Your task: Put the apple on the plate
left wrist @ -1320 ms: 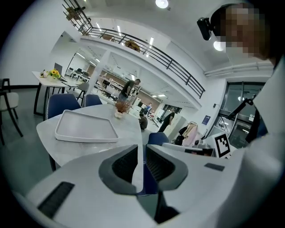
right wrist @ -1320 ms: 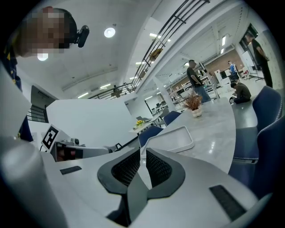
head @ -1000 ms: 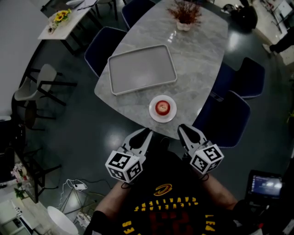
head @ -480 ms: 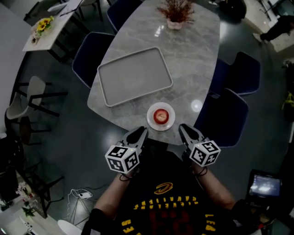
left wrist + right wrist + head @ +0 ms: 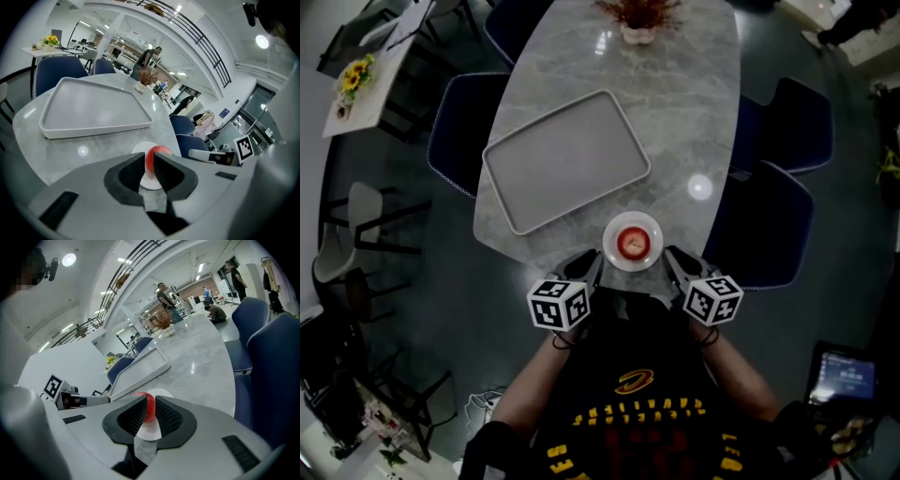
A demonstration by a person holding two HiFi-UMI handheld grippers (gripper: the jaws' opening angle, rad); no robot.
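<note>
— What sort of place is this?
— A big open-plan office or lab hall. A railed mezzanine point(image 5: 197, 35) runs overhead under ceiling lights point(image 5: 69, 259), and people point(image 5: 165, 292) stand among far desks and shelving point(image 5: 123, 57).
— And nearer?
— A long marble bench point(image 5: 698, 103) ringed by blue chairs point(image 5: 792, 127), like a meeting spot, and a side table point(image 5: 370, 52) with yellow flowers point(image 5: 352, 75) at the far left.

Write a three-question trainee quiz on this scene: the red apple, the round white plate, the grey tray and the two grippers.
1. True or false: the red apple sits on the round white plate.
2. The grey rectangular tray holds: A the apple; B a dried plant; C nothing.
3. Fill in: the left gripper and the right gripper each have jaws ____.
Key: 1 true; 2 C; 3 shut.
</note>
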